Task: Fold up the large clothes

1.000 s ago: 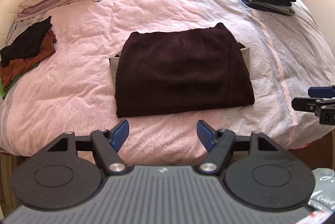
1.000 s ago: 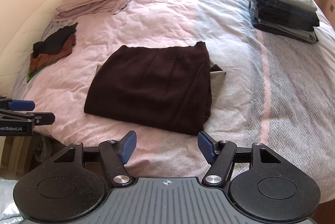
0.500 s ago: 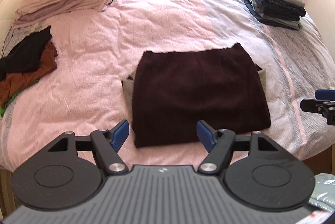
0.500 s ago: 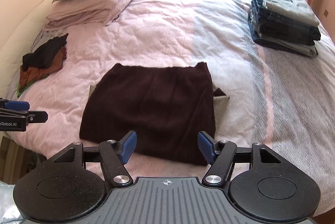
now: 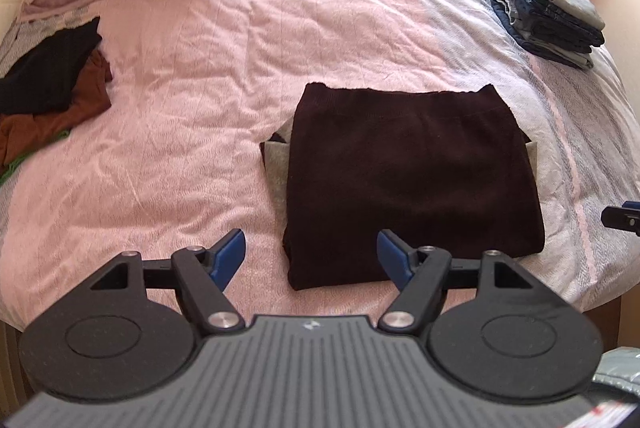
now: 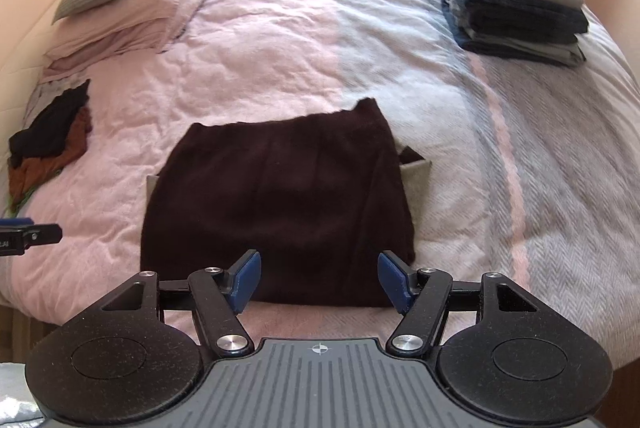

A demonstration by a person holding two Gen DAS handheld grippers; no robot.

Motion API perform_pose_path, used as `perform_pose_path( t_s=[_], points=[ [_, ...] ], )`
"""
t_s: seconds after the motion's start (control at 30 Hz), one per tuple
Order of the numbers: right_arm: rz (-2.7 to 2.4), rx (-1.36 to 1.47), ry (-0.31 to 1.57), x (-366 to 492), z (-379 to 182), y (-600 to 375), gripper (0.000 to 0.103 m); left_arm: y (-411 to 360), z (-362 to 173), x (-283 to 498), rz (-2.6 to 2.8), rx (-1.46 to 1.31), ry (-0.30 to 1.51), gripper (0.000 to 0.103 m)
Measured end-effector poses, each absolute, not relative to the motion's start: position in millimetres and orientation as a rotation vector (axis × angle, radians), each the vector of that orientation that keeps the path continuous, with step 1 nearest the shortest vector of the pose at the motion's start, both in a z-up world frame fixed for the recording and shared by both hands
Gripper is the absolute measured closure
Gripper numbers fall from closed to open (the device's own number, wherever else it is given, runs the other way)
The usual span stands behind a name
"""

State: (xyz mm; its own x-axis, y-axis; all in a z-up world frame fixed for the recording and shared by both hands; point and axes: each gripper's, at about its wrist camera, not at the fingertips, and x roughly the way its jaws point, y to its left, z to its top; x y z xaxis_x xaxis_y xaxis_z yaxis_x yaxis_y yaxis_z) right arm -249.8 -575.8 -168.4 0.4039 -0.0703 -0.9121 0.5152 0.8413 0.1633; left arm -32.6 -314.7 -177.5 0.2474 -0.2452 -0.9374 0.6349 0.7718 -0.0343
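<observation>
- The garment [image 5: 412, 180] is a dark maroon knit, fuzzy and thick, folded to a flat, nearly square shape. It lies in the middle of the bed's near half, close to the near edge.
- Grey fabric [image 5: 278, 164] sticks out from under it at both sides; whether this is lining or a separate piece I cannot tell.
- The duvet [image 5: 192, 116] is pink, thin and wrinkled; its right part has a grey herringbone weave with a pink stripe.
- A stack [image 6: 516, 4] of folded denim and grey cloth stands at the far right, well apart from the garment.
- A loose pile [image 5: 48, 88] of black and rust cloth lies at the left.
- The left gripper [image 5: 312, 256] hangs above the garment's near left corner, its blue pads wide apart, holding nothing.
- The right gripper [image 6: 320, 278] hangs above the near edge towards the right corner, also spread and empty.
</observation>
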Motion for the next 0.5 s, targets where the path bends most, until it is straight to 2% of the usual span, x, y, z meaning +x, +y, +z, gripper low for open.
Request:
perform_pose_path(
  t_s=[0.5],
  points=[
    [-0.526,0.504,1.087,-268,-185,-592,0.041,-315,-225,-12,-0.708,0.296,1.217,0.034]
  ],
)
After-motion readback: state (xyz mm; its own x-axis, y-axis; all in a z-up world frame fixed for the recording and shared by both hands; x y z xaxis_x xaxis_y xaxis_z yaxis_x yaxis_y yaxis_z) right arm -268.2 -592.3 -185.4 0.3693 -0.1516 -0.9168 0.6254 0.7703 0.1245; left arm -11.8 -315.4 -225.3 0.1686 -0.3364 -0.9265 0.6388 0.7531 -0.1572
